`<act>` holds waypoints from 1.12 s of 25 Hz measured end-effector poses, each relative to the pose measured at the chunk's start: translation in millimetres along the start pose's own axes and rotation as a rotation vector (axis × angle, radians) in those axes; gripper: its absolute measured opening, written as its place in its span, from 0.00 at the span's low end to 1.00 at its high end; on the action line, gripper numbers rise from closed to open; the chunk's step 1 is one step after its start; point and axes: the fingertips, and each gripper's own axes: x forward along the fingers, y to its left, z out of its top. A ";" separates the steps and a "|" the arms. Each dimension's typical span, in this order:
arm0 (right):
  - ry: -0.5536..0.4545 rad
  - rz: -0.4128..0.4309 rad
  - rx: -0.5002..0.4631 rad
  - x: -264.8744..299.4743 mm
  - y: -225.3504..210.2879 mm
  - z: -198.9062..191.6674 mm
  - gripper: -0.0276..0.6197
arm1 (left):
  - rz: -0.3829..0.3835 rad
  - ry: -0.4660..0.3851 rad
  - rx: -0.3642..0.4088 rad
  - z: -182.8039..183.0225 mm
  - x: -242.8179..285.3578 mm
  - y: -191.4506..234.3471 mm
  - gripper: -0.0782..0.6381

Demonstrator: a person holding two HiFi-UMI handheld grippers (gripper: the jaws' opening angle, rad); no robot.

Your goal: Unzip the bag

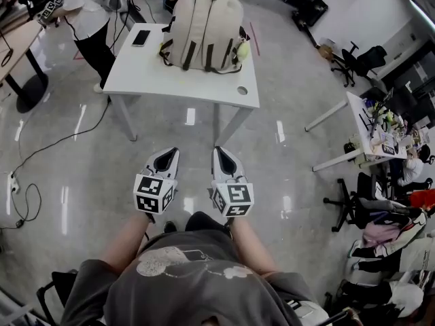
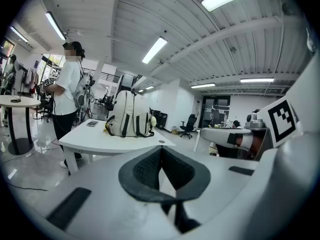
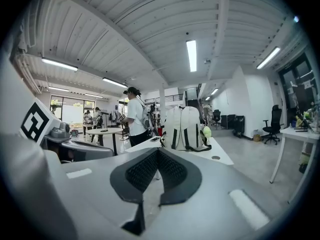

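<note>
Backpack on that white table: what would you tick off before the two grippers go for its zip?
1. Backpack upright on the table: ok.
2. Zip pull located: cannot tell, too small to see.
3. Left gripper empty: ok, jaws together on nothing.
4. Right gripper empty: ok, jaws together on nothing.
5. Grippers near the backpack: not ok, open floor lies between.
6. Phone apart from the backpack: ok.

No words, brands or numbers legible, only square black-and-white marker patterns on left tongs (image 1: 165, 156), right tongs (image 1: 221, 153)
</note>
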 end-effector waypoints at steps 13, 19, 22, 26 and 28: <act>-0.007 0.020 0.023 63.2 -34.0 -8.4 0.04 | 0.035 0.011 -0.007 2.2 45.7 37.8 0.12; -0.025 0.045 0.037 115.6 -81.0 10.7 0.04 | 0.064 0.016 0.013 25.2 98.6 56.0 0.12; -0.026 0.058 0.032 140.5 -104.8 16.9 0.04 | 0.079 0.012 0.020 37.8 130.5 64.9 0.12; -0.012 0.068 0.038 168.2 -139.4 17.8 0.04 | 0.087 0.008 0.031 51.9 171.2 68.4 0.12; -0.006 0.070 0.041 180.8 -156.2 17.5 0.04 | 0.093 0.014 0.034 54.3 188.7 70.3 0.12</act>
